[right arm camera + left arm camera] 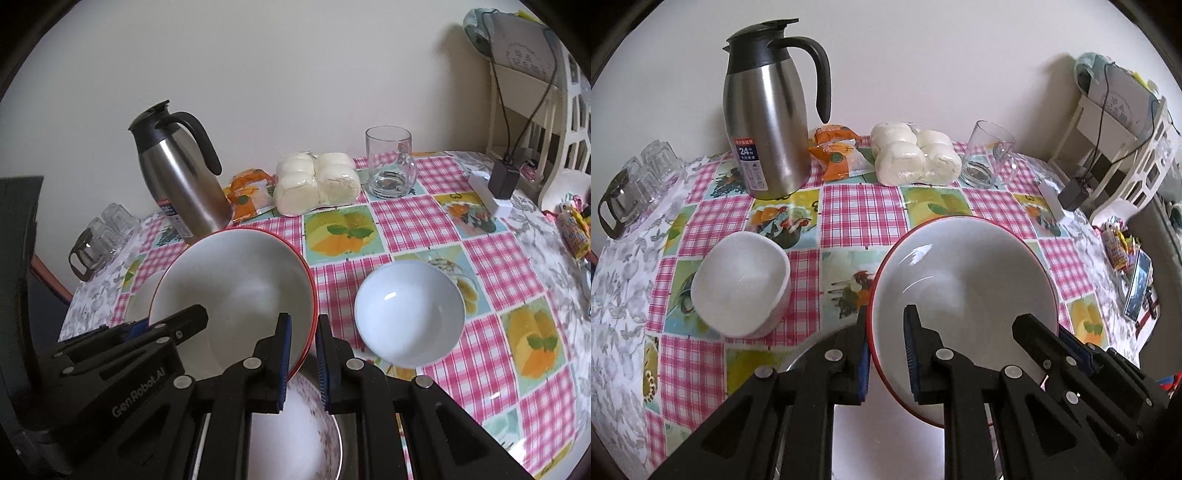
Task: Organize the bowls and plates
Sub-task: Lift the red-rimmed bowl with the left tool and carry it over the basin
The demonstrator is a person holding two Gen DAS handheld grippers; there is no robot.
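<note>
Left claw (886,354) pinching the near-left rim of the red-rimmed bowl (964,280), right claw (304,362) pinching its opposite rim, bowl tilted and held above the worktop (857,214), small white bowl (740,284) just left of it, steel jug (768,122) behind, another white bowl (408,314) right of it.

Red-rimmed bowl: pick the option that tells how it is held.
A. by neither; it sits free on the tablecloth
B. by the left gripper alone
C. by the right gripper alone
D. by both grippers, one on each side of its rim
D: the left gripper and the right gripper each pinch the rim of the red-rimmed bowl on opposite sides.
</note>
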